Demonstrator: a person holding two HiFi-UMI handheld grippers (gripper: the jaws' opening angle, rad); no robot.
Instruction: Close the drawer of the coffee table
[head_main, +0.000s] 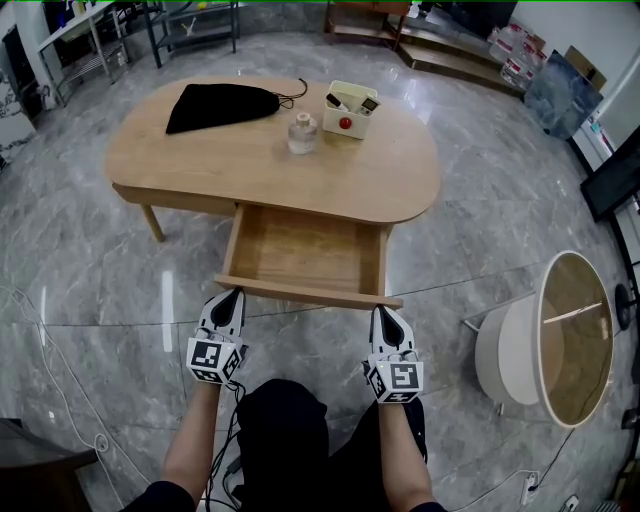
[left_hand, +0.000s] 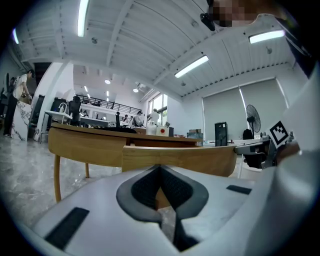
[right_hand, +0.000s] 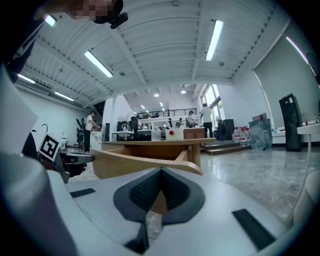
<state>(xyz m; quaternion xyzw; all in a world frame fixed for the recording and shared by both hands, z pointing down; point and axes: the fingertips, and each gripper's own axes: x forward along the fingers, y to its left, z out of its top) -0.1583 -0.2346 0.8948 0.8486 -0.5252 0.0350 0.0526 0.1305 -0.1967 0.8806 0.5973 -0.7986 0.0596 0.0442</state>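
Left claw (head_main: 234, 296): jaws pressed together, nothing pinched between them. Its tip points at the left end of the drawer (head_main: 300, 252) front. In the left gripper view the wooden front fills the space just beyond the closed tip. Contact with the wood cannot be confirmed.

Right claw (head_main: 386, 312): jaws likewise pressed together, holding nothing. Its tip sits at the right end of the same front panel, just beside the corner. Both claws are level with each other, one at each end of the front, and the person's forearms extend behind them.

The drawer stands pulled well out from under the near edge of the worktop (head_main: 200, 160), its bare wooden bottom showing.

On the worktop, toward the far side: a black cloth bag (head_main: 222, 104) lies flat at the left. A small clear jar (head_main: 302, 133) stands upright near the middle. A cream box (head_main: 350, 108) with a red button stands just beside the jar on its right.

A round white side table (head_main: 505, 350) stands well apart on the right, on the grey marble floor (head_main: 90, 270).
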